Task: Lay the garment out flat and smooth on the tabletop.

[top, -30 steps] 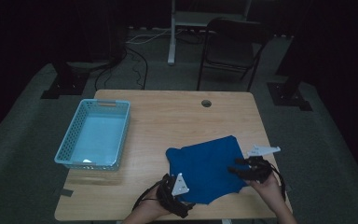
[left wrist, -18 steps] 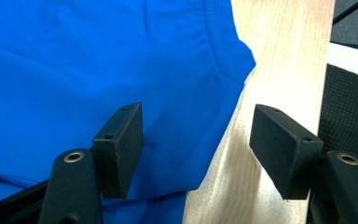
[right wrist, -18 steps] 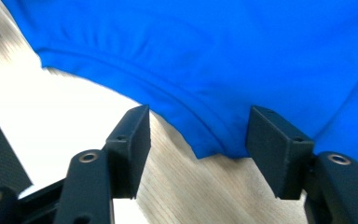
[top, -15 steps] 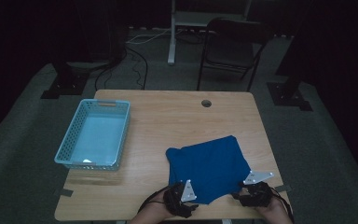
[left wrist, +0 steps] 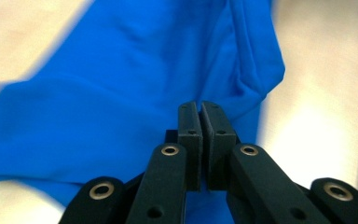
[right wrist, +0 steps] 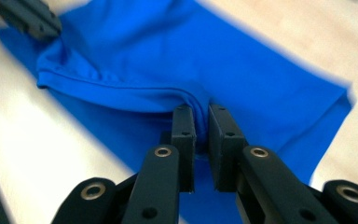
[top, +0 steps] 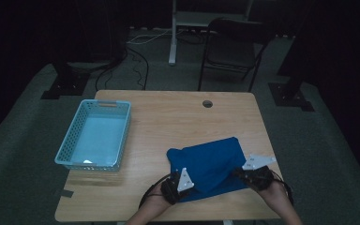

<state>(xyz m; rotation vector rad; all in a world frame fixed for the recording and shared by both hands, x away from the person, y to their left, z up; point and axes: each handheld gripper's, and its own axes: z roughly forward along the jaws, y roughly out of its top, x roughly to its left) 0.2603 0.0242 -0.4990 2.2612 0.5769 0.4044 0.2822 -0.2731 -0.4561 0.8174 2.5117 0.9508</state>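
Note:
A blue cloth (top: 208, 164) lies crumpled on the wooden table (top: 168, 122) near its front right. My left gripper (top: 186, 186) is at the cloth's near left corner. Its jaws have just been closing and now stand shut (left wrist: 200, 114) on a bunched fold of the blue cloth (left wrist: 121, 93). My right gripper (top: 239, 172) is at the cloth's near right edge. Its jaws have just been closing too, and they are shut (right wrist: 201, 114) with the hem of the blue cloth (right wrist: 177, 56) pinched between the pads. The left gripper (right wrist: 28, 18) also appears far off in the right gripper view.
A light blue plastic basket (top: 70, 140) stands on the table's left side. A round cable hole (top: 207, 103) is near the far edge. Behind the table are a dark chair (top: 234, 47) and cables on the floor (top: 136, 56).
Both pairs of jaws have closed on the cloth's near edge. The right hand dropped towards the table's front edge, then came back up to the cloth. The left hand shifted slightly forward.

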